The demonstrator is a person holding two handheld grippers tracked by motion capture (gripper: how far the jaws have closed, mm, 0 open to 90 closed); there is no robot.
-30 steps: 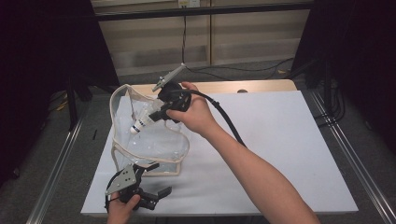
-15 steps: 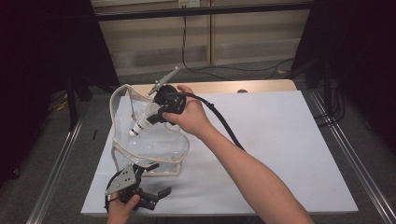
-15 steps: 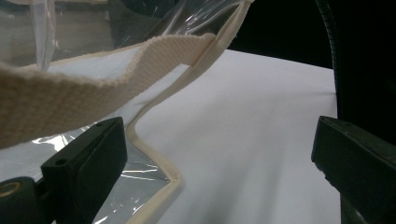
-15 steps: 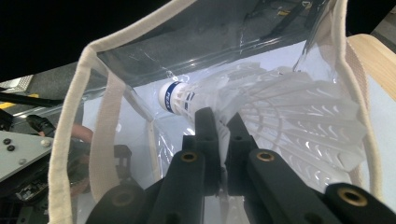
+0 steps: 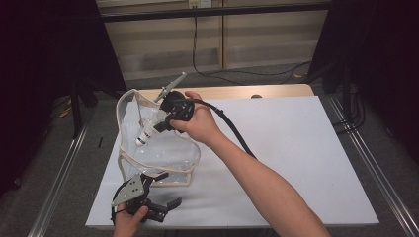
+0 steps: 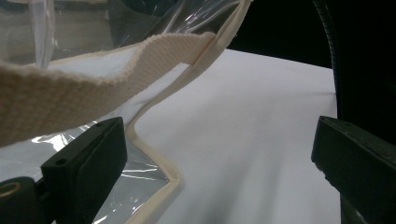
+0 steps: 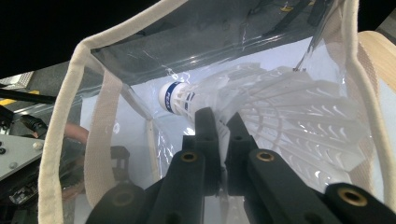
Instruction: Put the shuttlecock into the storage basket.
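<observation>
Right gripper (image 5: 159, 123), fingers pinching the shuttlecock (image 7: 261, 107), has barely moved; left gripper (image 5: 157, 195) gapes empty.

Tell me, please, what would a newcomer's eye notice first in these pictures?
First comes the white shuttlecock, pinched by its feathers in the shut right gripper inside the mouth of the clear bag with cream trim, at the table's left. Next is the left gripper at the table's near edge, its jaws open beside the bag's cream strap.
</observation>
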